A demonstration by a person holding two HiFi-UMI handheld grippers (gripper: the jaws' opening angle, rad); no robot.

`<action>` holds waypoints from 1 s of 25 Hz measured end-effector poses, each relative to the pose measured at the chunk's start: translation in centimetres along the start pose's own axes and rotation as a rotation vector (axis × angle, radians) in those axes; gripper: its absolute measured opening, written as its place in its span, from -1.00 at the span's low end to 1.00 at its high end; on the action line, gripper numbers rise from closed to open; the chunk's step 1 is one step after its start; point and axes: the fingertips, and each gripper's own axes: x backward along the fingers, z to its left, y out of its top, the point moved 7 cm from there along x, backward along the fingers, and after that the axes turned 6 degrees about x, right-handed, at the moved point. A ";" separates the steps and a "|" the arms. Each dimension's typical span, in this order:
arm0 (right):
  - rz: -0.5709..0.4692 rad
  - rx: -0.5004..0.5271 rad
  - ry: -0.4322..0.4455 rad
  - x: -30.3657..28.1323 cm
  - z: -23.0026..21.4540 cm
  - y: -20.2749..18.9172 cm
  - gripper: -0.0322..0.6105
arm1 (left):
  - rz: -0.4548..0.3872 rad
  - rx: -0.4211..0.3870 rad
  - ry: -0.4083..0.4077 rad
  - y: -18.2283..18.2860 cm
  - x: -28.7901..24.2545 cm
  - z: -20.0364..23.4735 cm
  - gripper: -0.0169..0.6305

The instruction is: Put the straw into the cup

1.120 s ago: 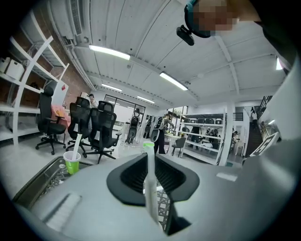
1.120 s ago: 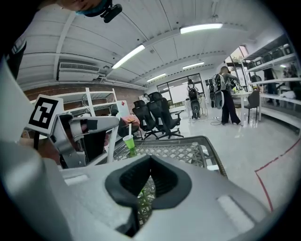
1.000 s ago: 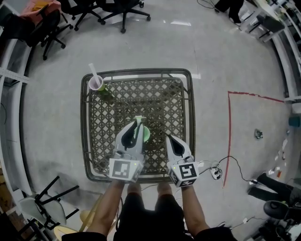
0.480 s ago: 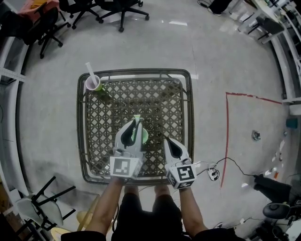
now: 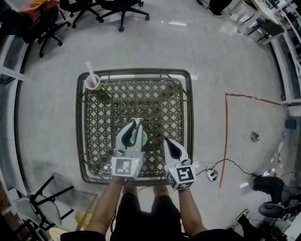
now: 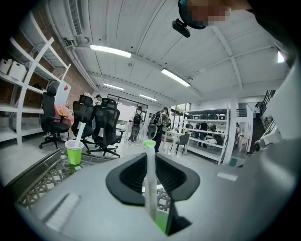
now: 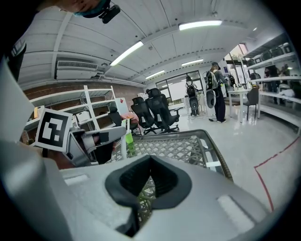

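Note:
A pale straw (image 6: 149, 179) with a green top stands upright between the jaws of my left gripper (image 5: 137, 122), which is shut on it. The jaws have just eased open a little, and the straw is still between them. Its lower end reaches down at a green cup (image 5: 143, 137) on the wicker table (image 5: 136, 71); that cup (image 6: 162, 225) shows just below the jaws. My right gripper (image 5: 165, 140) hovers beside it to the right, shut and holding nothing. From its view the left gripper (image 7: 96, 141) and the straw (image 7: 123, 147) are at the left.
A second green cup (image 5: 94, 84) with a straw in it stands at the table's far left corner, also seen as the far cup (image 6: 74, 151). Office chairs (image 5: 120, 7) stand beyond the table. Red floor tape (image 5: 226, 132) and cables (image 5: 221, 164) lie to the right.
My left gripper has sunk slightly with the straw over the green cup. The right gripper has kept its place. The head view shifted a little.

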 end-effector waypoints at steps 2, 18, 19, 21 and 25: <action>0.001 -0.004 -0.001 0.1 0.0 0.1 -0.89 | 0.008 -0.007 0.001 -0.3 0.1 0.0 -0.75; 0.008 0.005 -0.005 0.8 0.4 0.2 -0.89 | 0.098 -0.011 -0.008 -1.3 1.2 -0.2 -0.11; 0.008 0.006 -0.006 0.9 0.5 0.3 -0.89 | 0.102 -0.018 -0.007 -1.2 1.3 -0.2 -0.12; 0.006 0.007 -0.007 1.4 0.6 0.7 -0.89 | 0.115 -0.037 -0.003 -0.9 1.6 -0.3 -0.15; -0.019 0.025 -0.003 2.5 0.8 1.8 -0.89 | 0.134 -0.072 -0.002 -0.2 2.3 -0.8 -0.32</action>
